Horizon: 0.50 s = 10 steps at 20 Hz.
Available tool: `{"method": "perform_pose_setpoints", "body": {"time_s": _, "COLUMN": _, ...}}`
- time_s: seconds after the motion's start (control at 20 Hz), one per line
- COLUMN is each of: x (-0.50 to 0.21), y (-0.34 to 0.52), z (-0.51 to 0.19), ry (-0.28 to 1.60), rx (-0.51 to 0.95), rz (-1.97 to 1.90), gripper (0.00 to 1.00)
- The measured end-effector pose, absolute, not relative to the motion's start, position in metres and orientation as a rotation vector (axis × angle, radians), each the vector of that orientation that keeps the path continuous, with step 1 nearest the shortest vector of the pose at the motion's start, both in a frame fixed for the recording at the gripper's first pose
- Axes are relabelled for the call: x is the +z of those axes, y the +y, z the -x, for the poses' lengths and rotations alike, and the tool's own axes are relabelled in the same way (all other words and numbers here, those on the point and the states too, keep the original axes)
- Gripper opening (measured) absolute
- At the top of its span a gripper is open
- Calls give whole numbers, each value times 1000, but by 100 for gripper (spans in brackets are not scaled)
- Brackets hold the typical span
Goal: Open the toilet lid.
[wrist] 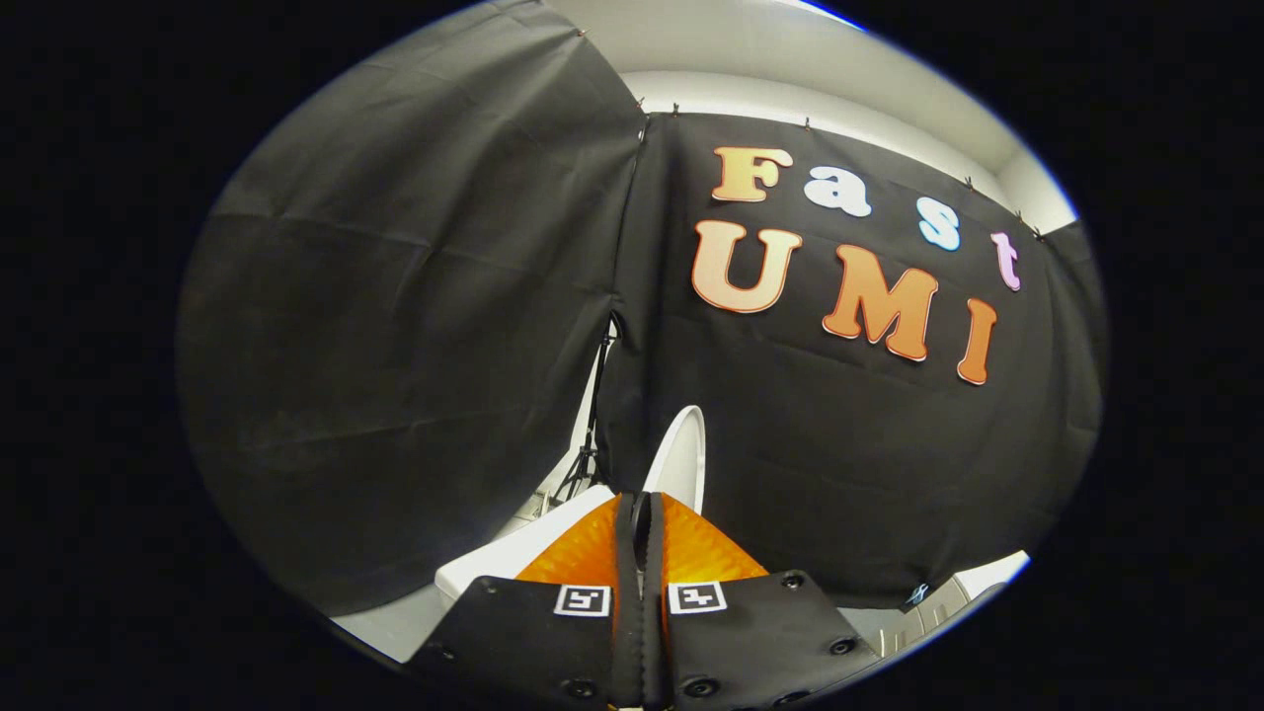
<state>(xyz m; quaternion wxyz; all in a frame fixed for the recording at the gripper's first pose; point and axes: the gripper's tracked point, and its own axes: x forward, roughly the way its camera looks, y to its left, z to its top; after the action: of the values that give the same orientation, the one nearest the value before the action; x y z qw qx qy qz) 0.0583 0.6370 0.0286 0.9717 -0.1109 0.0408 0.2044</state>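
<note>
Gripper [641,509]: fingers pressed flat together, no gap, nothing between them. Tips point up toward 12 o'clock at the booth's black cloth wall [395,326].

Toilet lid [681,459]: white, oval, standing upright and seen nearly edge-on. It rises just beyond the fingertips, a touch to 1 o'clock of them. Fingertips overlap its lower edge in this view; can't tell if they touch it.

Toilet tank [523,553]: white boxy body at 9–10 o'clock of the fingers, its far side hidden behind them. The lid appears to lean back against or near it; contact not resolvable.

Tripod stand [591,425]: thin black legs and pole at 11 o'clock of the fingertips, in the seam where the two cloth panels meet, behind the tank.

Floor [395,622]: pale strip under the cloth hem, at 8 o'clock of the fingers; more of it at 4 o'clock, with a small blue clip-like item [916,593] at the hem, too small to identify.

Ceiling/wall above the cloth: plain white.
</note>
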Motion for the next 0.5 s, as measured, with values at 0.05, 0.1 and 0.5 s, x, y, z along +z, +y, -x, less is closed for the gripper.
{"method": "perform_pose_setpoints", "body": {"time_s": 0.05, "x": 28, "y": 641, "z": -57, "ry": 82, "rx": 413, "rz": 227, "gripper": 8}}
{"method": "perform_pose_setpoints", "body": {"time_s": 0.1, "x": 27, "y": 644, "z": -57, "ry": 81, "rx": 415, "rz": 231, "gripper": 8}}
{"method": "perform_pose_setpoints", "body": {"time_s": 0.5, "x": 19, "y": 675, "z": -54, "ry": 74, "rx": 440, "rz": 285, "gripper": 8}}
